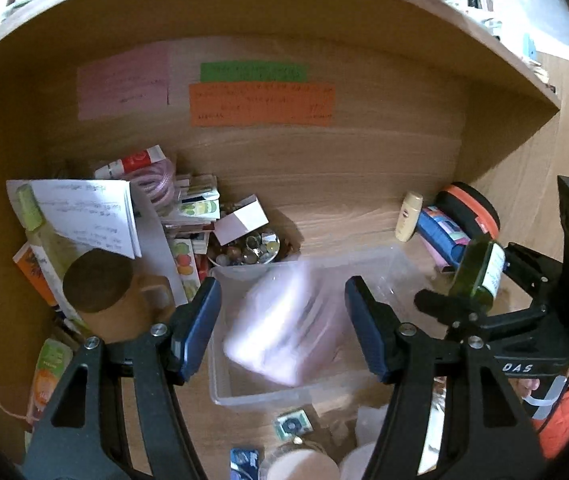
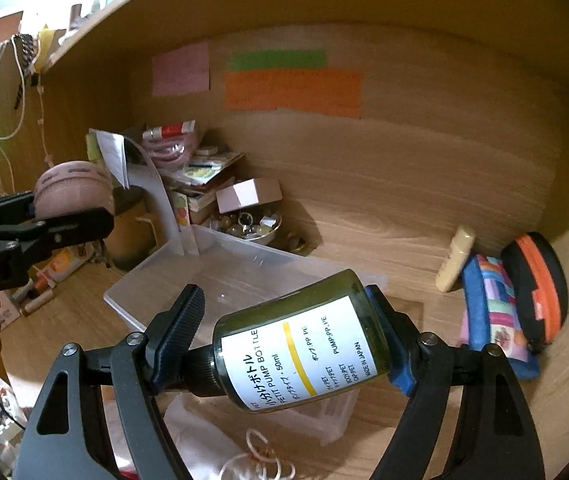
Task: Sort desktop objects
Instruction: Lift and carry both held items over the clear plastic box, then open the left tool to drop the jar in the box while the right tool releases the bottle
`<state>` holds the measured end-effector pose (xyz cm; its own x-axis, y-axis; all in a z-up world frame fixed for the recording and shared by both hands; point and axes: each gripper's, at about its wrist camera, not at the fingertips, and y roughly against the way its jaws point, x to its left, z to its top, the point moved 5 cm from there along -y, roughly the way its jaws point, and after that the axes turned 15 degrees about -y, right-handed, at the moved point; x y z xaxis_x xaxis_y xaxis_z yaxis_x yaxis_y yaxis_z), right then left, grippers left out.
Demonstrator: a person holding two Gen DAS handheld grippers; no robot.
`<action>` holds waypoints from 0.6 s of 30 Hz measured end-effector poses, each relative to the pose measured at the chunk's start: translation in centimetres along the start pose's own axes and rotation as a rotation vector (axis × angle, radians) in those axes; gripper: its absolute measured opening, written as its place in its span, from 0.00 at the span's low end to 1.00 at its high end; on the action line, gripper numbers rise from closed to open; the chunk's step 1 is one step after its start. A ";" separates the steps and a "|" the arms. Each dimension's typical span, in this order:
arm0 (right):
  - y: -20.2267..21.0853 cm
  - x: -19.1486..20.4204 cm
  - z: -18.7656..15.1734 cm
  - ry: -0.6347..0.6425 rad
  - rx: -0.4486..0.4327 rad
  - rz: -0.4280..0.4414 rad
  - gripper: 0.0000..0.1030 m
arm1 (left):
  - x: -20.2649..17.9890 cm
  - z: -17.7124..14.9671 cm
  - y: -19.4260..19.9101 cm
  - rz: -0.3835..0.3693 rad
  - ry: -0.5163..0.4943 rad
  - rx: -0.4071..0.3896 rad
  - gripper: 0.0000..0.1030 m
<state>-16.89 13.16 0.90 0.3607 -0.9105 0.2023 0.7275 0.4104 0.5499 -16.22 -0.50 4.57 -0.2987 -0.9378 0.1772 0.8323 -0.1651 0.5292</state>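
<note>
Right gripper (image 2: pixel 284 340) clamps the green pump bottle (image 2: pixel 304 344) lengthwise, tilted toward upper right, above the clear bin (image 2: pixel 156 280); left gripper (image 1: pixel 284 320) open, a blurred pink object (image 1: pixel 284 328), probably falling, between its fingers.

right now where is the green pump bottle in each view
Left wrist view: the green pump bottle is at the right edge, tilted, held in the right tool.
Right wrist view: it fills the lower centre, lying sideways between the tool's fingers, label facing the camera.
Shared landmark: the orange paper note on the back wall.
</note>
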 end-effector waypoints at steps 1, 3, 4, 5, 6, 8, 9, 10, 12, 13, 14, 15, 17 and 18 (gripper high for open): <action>-0.6 0.0 0.0 0.004 0.013 0.002 0.75 | 0.1 0.2 -0.4 -0.005 -0.001 0.000 0.62; -1.7 -0.1 0.0 0.013 0.035 -0.002 0.75 | 0.1 0.3 -0.9 -0.017 -0.007 0.002 0.62; -2.4 -0.1 -0.1 0.022 0.048 -0.004 0.75 | -0.1 0.3 -1.5 -0.026 -0.018 0.009 0.62; -2.9 -0.1 -0.1 0.029 0.060 -0.005 0.75 | -0.2 0.2 -2.2 -0.026 -0.031 0.020 0.62; -3.6 0.0 -0.2 0.038 0.076 -0.007 0.75 | -0.3 0.0 -2.9 -0.018 -0.041 0.035 0.62; -4.7 0.1 -0.5 0.047 0.096 -0.016 0.75 | -0.1 -0.6 -4.5 -0.027 -0.041 0.070 0.62; -5.3 0.1 -0.7 0.053 0.109 -0.019 0.75 | 0.0 -0.9 -5.1 -0.037 -0.033 0.083 0.62; -5.7 0.2 -0.8 0.057 0.119 -0.018 0.75 | 0.3 -1.2 -5.7 -0.040 -0.025 0.093 0.62; -6.5 0.5 -1.2 0.072 0.150 -0.010 0.75 | 0.8 -1.6 -6.4 -0.038 -0.018 0.104 0.62; -6.9 0.6 -1.4 0.081 0.164 -0.010 0.75 | 1.1 -1.9 -6.7 -0.040 -0.013 0.113 0.62; -7.3 0.8 -1.6 0.096 0.182 -0.014 0.75 | 1.3 -2.0 -7.1 -0.044 -0.011 0.121 0.62; -7.9 1.1 -1.9 0.118 0.207 -0.019 0.75 | 1.4 -2.2 -7.4 -0.049 -0.009 0.132 0.62; -8.7 1.4 -2.3 0.157 0.245 -0.027 0.75 | 1.6 -2.7 -8.0 -0.058 -0.011 0.153 0.62; -9.1 1.5 -2.5 0.179 0.262 -0.038 0.75 | 1.6 -2.9 -8.2 -0.058 -0.013 0.160 0.62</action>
<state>-21.55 8.17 -5.81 0.4501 -0.8919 0.0446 0.5756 0.3279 0.7491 -22.15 -1.56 -1.91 -0.3512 -0.9237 0.1531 0.7289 -0.1671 0.6639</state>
